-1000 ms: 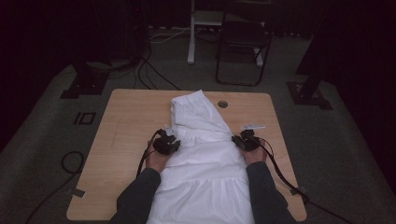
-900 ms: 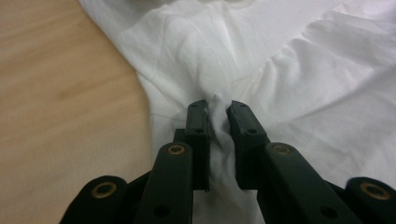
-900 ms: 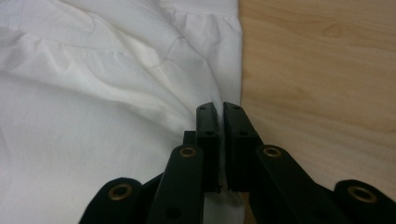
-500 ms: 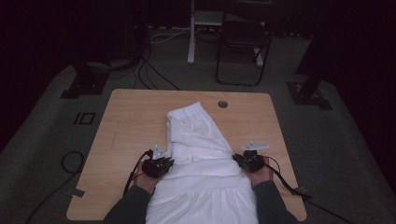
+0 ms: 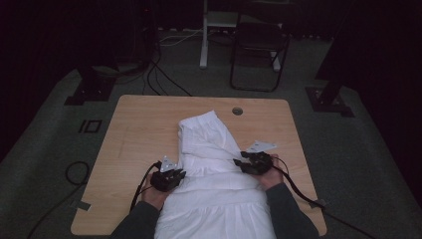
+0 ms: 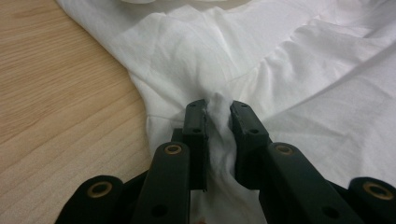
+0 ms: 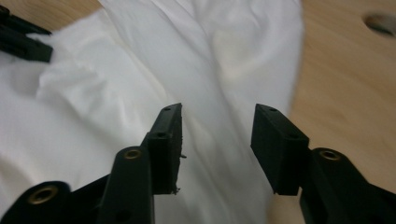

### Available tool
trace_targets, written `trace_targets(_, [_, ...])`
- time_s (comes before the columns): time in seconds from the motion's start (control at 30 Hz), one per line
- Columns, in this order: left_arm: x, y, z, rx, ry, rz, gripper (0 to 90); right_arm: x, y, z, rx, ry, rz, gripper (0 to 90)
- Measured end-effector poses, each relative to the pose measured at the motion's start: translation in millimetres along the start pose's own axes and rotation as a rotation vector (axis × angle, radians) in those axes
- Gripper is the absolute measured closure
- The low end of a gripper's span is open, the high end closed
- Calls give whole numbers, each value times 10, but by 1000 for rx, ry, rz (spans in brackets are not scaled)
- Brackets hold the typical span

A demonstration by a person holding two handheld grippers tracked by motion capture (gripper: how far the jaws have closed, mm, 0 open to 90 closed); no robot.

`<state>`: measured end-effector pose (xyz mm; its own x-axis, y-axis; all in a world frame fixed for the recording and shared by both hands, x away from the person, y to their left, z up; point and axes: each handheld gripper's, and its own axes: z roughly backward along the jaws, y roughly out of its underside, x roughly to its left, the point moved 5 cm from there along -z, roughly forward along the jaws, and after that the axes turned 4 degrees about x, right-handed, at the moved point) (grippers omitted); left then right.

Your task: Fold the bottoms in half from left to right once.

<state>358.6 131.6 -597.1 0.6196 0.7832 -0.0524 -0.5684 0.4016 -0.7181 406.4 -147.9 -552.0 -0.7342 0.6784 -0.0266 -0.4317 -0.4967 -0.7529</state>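
My right tongs (image 7: 217,140) have just been opening, with nothing pinched, so that side of the white garment (image 5: 214,169) lies released mid-tabletop (image 5: 139,124). My left tongs (image 6: 218,116) clamp a fold. Bare wood flanks both sides; the hem overhangs the near edge.

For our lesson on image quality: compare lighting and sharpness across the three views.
High view: dim, the room around the table nearly black. Left gripper view: bright and sharp on the white garment pinched between the jaws. Right gripper view: soft and blurred, especially the garment's edge and the table hole.
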Motion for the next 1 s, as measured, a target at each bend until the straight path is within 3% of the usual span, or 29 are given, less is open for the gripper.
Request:
trace_targets(0.07, [-2,1,-1,-3,-1,0,781,28,-60,-75,9,-13,22,471])
trace_targets(0.13, [-9,1,-1,-3,-5,-2,779,101,-169,-326,64,-26,76,409])
trace_targets(0.2, [-15,1,-1,-2,-9,-8,777,127,-196,-459,95,-32,104,401])
trace_targets(0.23, [-15,2,-1,-2,-11,-12,776,128,-209,-518,102,-21,122,424])
trace_targets(0.3, [-16,2,-2,-2,-11,-12,776,84,-234,-571,105,-2,128,561])
trace_targets(0.37, [-21,1,-3,-3,-14,-14,776,-53,-297,-544,60,0,53,753])
trace_targets(0.4, [-24,2,-2,-2,-18,-16,776,-115,-320,-523,37,0,23,806])
trace_targets(0.43, [-25,2,-3,-2,-19,-17,776,-235,-350,-487,9,37,-28,854])
trace_targets(0.47, [-25,2,-3,-2,-19,-17,776,-235,-350,-487,9,37,-28,854])
trace_targets(0.5, [-29,1,-3,-2,-23,-19,776,-313,-360,-464,-1,63,-57,878])
trace_targets(0.53, [-29,2,-2,0,-24,-21,775,-536,-361,-438,-16,103,-159,884])
trace_targets(0.57, [-31,1,-3,-1,-25,-22,775,-587,-347,-454,-15,93,-185,882])
trace_targets(0.77, [-41,11,4,-2,-31,-25,775,-609,-129,-736,94,87,-204,833])
trace_targets(0.87, [-62,39,30,-1,-26,-21,775,-603,-72,-723,73,68,-237,825])
trace_targets(1.0, [-138,96,89,15,-22,-32,775,-530,-1,-635,91,60,-215,817])
